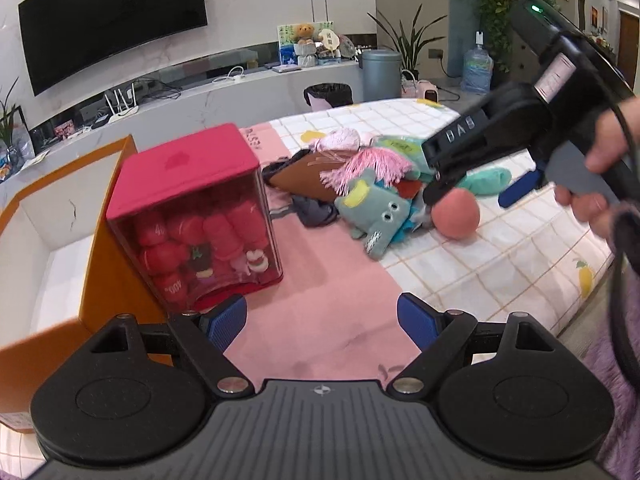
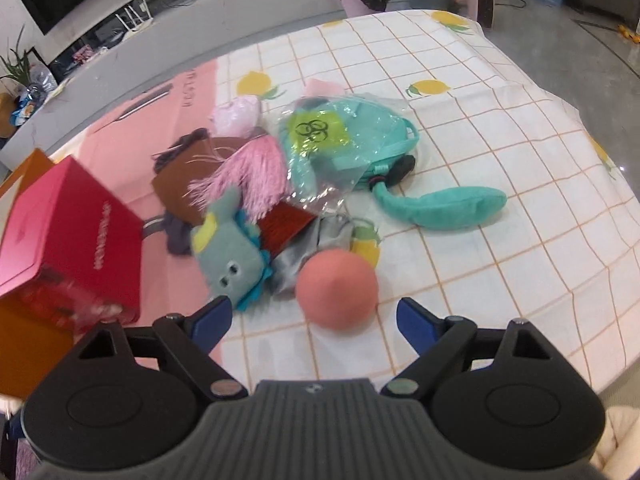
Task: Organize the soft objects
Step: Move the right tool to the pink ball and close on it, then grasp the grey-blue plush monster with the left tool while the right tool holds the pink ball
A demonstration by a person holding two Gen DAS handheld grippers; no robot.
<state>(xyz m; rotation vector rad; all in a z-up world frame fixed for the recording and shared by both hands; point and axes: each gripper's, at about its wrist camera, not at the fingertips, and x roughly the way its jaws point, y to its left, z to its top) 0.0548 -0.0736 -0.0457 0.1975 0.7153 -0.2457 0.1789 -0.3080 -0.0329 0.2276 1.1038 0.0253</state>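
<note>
the sorting looks barely begun, judging by how much lies loose. the soft things sit in one jumbled heap in the middle of the bed [image 2: 500, 120]: a grey-green square plush [image 2: 228, 256], a pink ball [image 2: 338, 290] just beside it, a pink tassel [image 2: 248, 176] draped over a brown pouch [image 2: 180, 184], a teal plush in a plastic bag [image 2: 340, 140] with its long tail [image 2: 444, 206] stretched toward the right, and a dark cloth [image 2: 178, 236] tucked under the heap. none of these is in a container.

to the left stands an open orange box [image 1: 104, 248], its white inside bare as far as can be seen. a red box [image 1: 192, 208] with a clear front leans against it, holding rolled red items; whether that one counts as already sorted, i cannot say.

the right claw [image 2: 312, 322] stands wide and holds nothing, with the pink ball between and just ahead of its blue fingertips [image 2: 412, 316], not touched by them. the left claw [image 1: 322, 322] is also wide and empty, over the pink sheet near the red box.

hard to make out: the lower layers of the heap, a shiny grey piece and a red piece under the square plush. the orange box is cut off at the frame edge, so its floor is only partly seen. in the left wrist view the right claw covers part of the heap.
</note>
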